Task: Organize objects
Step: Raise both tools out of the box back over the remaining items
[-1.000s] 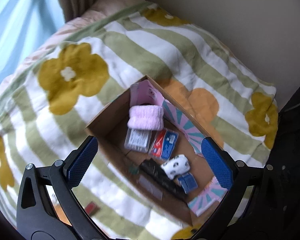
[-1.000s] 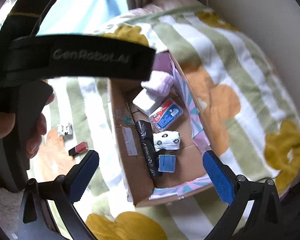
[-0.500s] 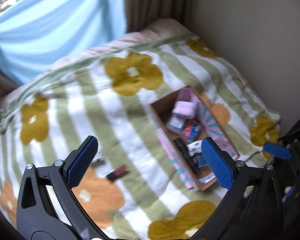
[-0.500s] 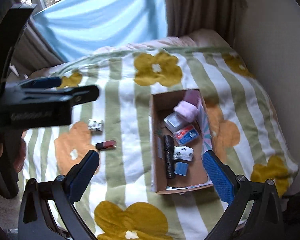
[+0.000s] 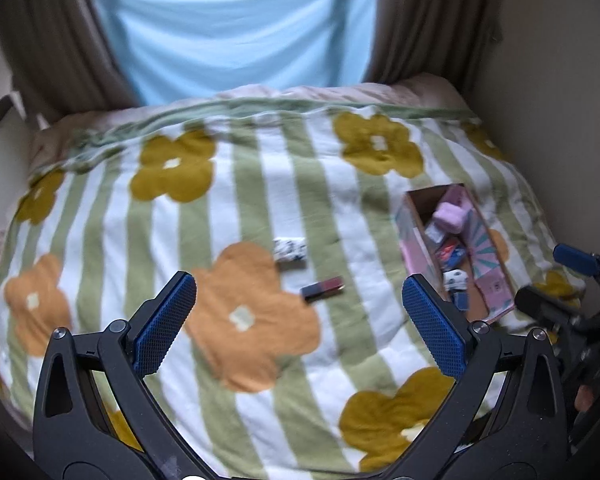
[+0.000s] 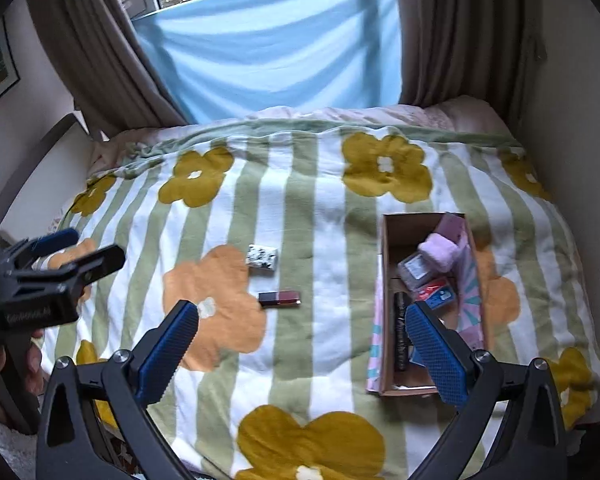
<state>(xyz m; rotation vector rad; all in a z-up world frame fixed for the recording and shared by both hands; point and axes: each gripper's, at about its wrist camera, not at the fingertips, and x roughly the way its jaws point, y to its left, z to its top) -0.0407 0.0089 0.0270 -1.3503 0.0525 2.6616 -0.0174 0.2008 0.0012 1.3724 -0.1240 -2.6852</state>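
Note:
A cardboard box (image 6: 388, 248) (image 5: 414, 204) lies on the right of the flowered blanket, holding a lilac fluffy roll (image 6: 440, 252), a clear case, a red-and-blue pack, a black tube and small white and blue items. Two objects lie loose mid-blanket: a white black-speckled packet (image 6: 263, 257) (image 5: 289, 249) and a dark red and black stick (image 6: 280, 298) (image 5: 323, 288). My left gripper (image 5: 296, 320) is open and empty, held back above the near blanket. My right gripper (image 6: 300, 344) is open and empty too, the box beside its right finger.
The striped flowered blanket (image 6: 320, 208) covers a bed against a wall on the right. Brown curtains and a blue cloth (image 6: 268, 56) hang behind it. The left gripper's body (image 6: 40, 280) shows at the right view's left edge, a hand holding it.
Both grippers have pulled up and back from over the box. The whole bed and the two loose objects have come into view. Both jaws stay open.

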